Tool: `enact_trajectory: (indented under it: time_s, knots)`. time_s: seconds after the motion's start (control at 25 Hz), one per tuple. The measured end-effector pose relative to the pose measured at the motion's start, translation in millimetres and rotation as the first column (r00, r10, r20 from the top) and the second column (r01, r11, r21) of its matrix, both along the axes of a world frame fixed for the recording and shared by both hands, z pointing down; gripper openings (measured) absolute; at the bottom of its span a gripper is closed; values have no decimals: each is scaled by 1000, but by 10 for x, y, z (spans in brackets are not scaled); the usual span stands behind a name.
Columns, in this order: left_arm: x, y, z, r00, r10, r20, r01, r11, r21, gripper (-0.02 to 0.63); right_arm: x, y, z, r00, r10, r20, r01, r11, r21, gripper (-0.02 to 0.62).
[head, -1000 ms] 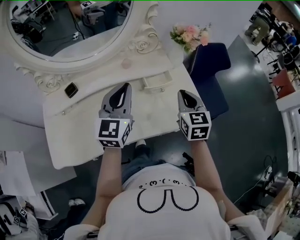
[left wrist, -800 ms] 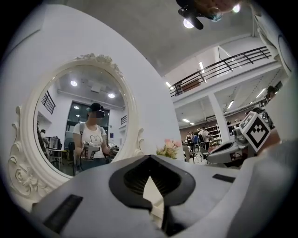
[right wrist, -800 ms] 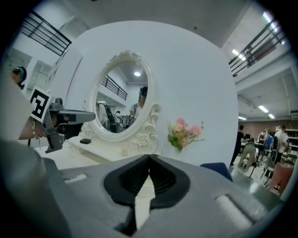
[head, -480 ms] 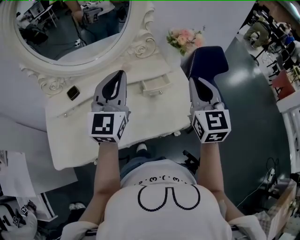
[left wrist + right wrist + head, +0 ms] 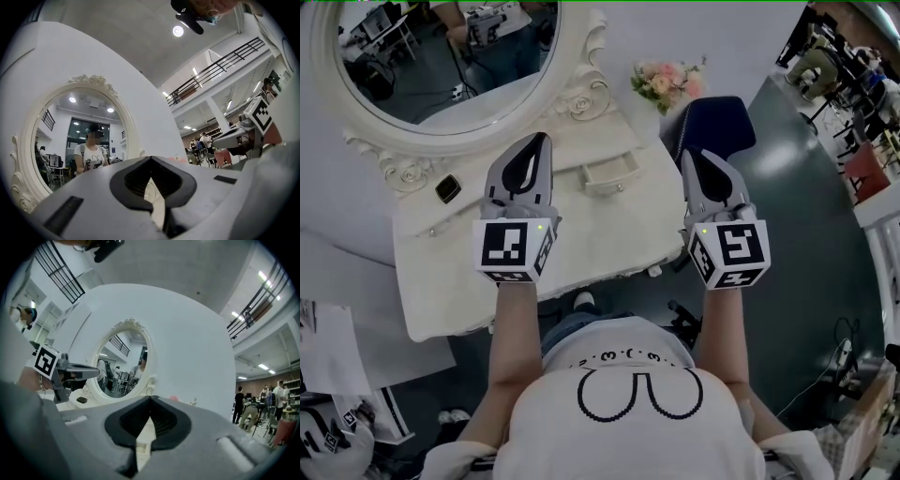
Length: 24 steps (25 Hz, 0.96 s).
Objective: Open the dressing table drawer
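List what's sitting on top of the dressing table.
Oval mirror, small black object and a little drawer unit. The left tool covers part of the top; anything beneath it is hidden.

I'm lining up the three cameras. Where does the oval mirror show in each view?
Head view: oval mirror, top left corner, cut off by the picture's edge.
Left gripper view: oval mirror, left side, large.
Right gripper view: oval mirror, left of centre, smaller.
Shared landmark: the white wall behind it.
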<state>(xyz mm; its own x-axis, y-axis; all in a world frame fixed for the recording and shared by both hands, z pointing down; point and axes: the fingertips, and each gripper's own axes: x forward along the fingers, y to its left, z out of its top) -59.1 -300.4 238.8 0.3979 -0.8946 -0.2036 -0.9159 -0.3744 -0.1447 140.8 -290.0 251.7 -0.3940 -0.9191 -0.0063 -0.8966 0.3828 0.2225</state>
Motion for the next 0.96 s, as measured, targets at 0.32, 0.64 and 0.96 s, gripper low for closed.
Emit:
enact_trajectory:
  time_s: [0.32, 0.64, 0.96]
  knots:
    - [42, 8, -19, 1000, 4, 2, -4, 1000, 0, -2, 4, 18, 37, 1000, -6, -27, 5, 1000, -15, 0]
    - [42, -69, 24, 1000, 10, 1, -10, 1000, -16, -2, 13, -13, 55, 1000, -7, -22, 6, 1000, -28, 0]
    - [26, -153, 87, 1000, 23, 8, -23, 999, -30, -2, -36, -84, 110, 1000, -7, -15, 6, 999, -40, 0]
